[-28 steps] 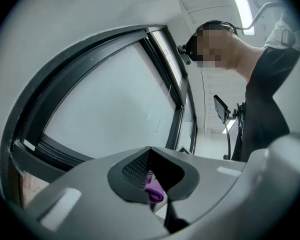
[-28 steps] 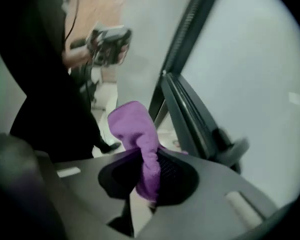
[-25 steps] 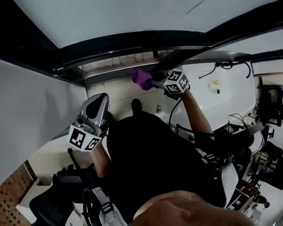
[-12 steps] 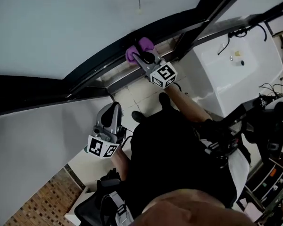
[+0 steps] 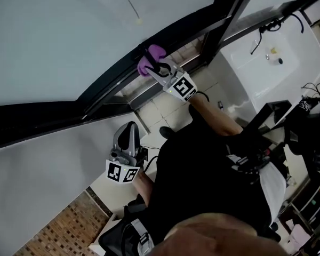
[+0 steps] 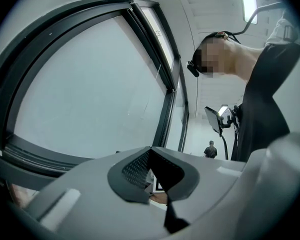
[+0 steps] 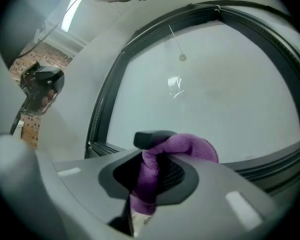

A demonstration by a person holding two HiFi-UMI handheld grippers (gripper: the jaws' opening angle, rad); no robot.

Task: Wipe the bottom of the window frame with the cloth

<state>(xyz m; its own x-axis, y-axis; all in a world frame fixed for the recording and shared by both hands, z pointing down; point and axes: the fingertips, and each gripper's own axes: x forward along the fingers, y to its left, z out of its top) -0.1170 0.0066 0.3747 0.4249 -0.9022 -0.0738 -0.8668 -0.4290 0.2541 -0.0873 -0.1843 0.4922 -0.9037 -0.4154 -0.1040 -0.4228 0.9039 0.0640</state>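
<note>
The big window pane (image 5: pixel 69 31) fills the upper left of the head view, and the dark window frame (image 5: pixel 114 79) runs slantwise below it. The person's right arm (image 5: pixel 210 113) stretches straight out from the body to the frame's bottom rail. The left arm is bent and held low beside the body, well apart from the frame.

The right gripper (image 5: pixel 157 70) points at the bottom rail, with its marker cube (image 5: pixel 182 87) toward the person. In the right gripper view its jaws are clamped on a bunched purple cloth (image 7: pixel 185 146), which bulges out past the tips and hangs down between the pads. In the head view the cloth (image 5: pixel 148 59) lies against the bottom rail, to the left of the frame's upright post (image 5: pixel 224 15).

The left gripper (image 5: pixel 129 129) tilts up toward the glass. In the left gripper view its jaws are pressed together at the tips with nothing between them.
</note>
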